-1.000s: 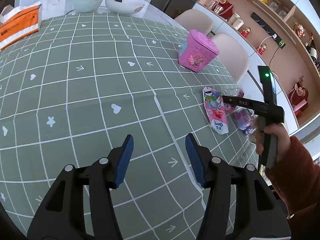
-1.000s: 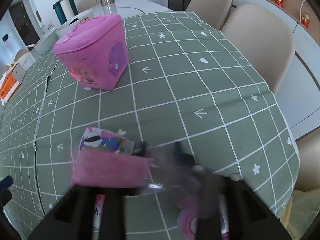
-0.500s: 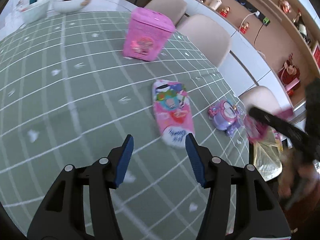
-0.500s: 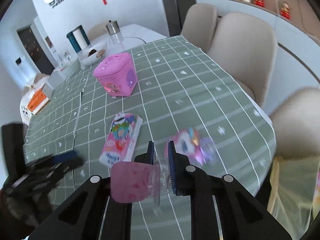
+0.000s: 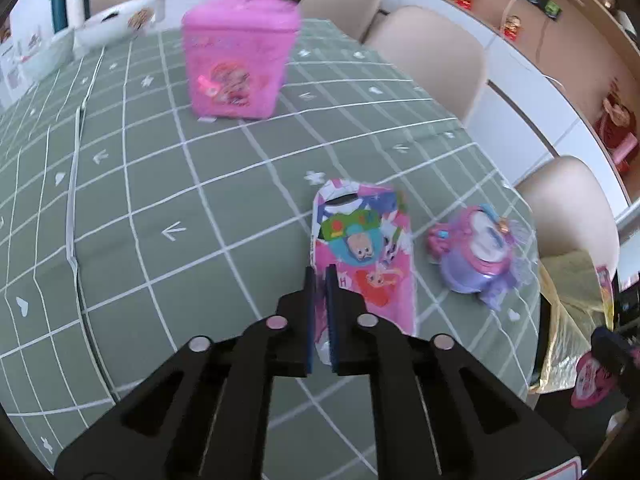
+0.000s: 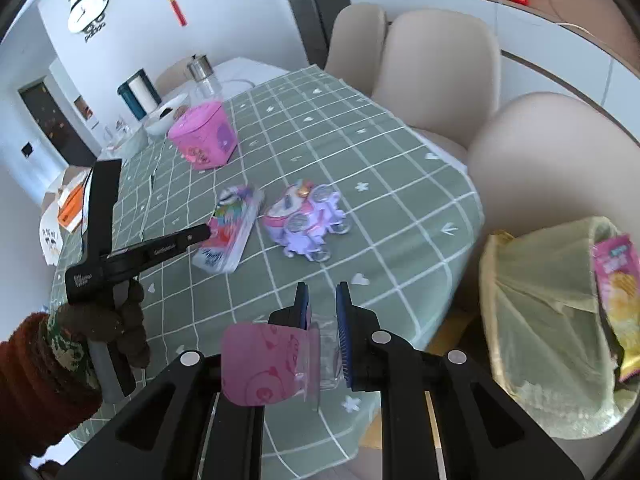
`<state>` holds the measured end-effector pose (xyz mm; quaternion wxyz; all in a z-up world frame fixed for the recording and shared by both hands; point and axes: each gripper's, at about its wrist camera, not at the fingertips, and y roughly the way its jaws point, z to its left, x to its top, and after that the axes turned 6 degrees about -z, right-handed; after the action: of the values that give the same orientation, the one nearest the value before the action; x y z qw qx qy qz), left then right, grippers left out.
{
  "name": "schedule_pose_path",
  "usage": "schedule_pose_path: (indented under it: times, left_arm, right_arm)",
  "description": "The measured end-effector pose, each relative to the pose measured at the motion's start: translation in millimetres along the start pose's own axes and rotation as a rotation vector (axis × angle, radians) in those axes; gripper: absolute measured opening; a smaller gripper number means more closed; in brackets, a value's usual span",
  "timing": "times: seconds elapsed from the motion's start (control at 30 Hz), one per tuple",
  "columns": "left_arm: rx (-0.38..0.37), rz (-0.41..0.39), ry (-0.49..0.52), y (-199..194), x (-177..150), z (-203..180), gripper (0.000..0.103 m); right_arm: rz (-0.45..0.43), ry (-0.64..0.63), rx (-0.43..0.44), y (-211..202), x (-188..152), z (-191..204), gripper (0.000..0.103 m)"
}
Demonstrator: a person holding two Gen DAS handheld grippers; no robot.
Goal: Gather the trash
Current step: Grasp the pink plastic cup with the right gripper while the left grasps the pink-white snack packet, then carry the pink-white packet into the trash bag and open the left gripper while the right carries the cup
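- Pink-and-clear wrapper clamped in the right tongs, held by its clear plastic end, with the pink card sticking out to the left.
- Held in the air over the near right corner of the table, not yet over the bag.
- Judged step: carrying this piece to the yellow-green trash bag, which hangs open to the right, off the table edge and in front of a beige chair.
- Best done by swinging right until the wrapper is well over the bag's mouth, then lowering before letting go. The light card could flutter and land outside if dropped from high up.
- Worth aiming for the open middle, away from the pink snack packet already lying against the bag's right wall.
- Grip on thin plastic looks slight, so a steady move with no jerks is wise.
- Left tongs drawn together at the near edge of the cartoon packet. Cannot tell whether a fold of it is pinched.
- Purple toy just right of that packet, apart from it.
- Pink box upright, well apart at the far side.
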<state>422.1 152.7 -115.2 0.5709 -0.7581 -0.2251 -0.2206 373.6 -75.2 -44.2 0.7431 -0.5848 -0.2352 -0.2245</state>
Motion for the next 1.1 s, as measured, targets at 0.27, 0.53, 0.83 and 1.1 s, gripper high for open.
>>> schedule_pose_path:
  times: [0.27,0.53,0.83,1.1]
  left_arm:
    - [-0.018,-0.152,0.056,-69.2,17.0,-27.7,0.002]
    - [-0.071,-0.269,0.088,-135.1,36.2,-52.1,0.002]
    - [-0.222,-0.28,0.14,-152.0,47.7,-123.4,0.002]
    - [-0.361,-0.167,0.22,-117.4,36.6,-224.2,0.002]
  right_arm:
    - [-0.072,-0.031,0.015,-45.3,16.0,-9.1,0.015]
    - [-0.176,-0.071,0.044,-85.0,36.7,-11.1,0.015]
    - [-0.255,-0.063,0.012,-123.2,37.8,-43.4,0.015]
    - [-0.3,0.007,-0.087,-163.9,26.0,-121.5,0.015]
